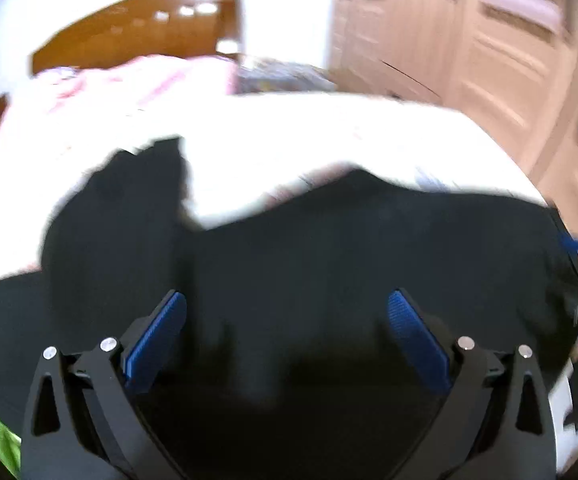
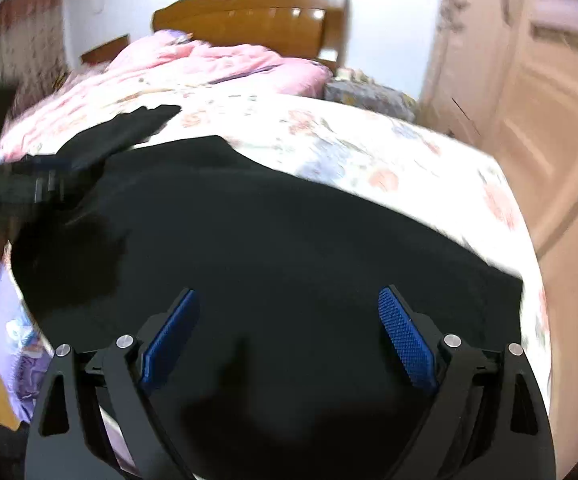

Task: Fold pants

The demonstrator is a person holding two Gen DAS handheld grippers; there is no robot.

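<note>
So, both frames are pretty motion-blurred, fyi. The black fabric pants (image 2: 273, 240) are spread out on the bed w/ the floral-print white sheet (image 2: 369, 152), taking up most of the near end. One dark strip of the cloth runs off toward the back-left, next to the pink rumpled quilt (image 2: 193, 64) piled by the brown wooden headboard (image 2: 249, 12).

Left gripper (image 1: 287, 320): fingers wide apart, blue ribbed pads (image 1: 157, 340) on each side, nothing between them, just hovering over the black cloth. Can't tell if the tips touch it, too dark + blurry.

Right gripper (image 2: 289, 316): same deal, fingers spread wide, blue pads (image 2: 405, 336) clear of each other, black fabric filling the gap underneath. Not pinching anything afaict.

In the right wrist view the other gripper shows up as a blurry dark shape at the left edge, near the pants' left side. The light wooden panelled wardrobe doors (image 2: 529, 100) stand to the right of the bed in both views.
</note>
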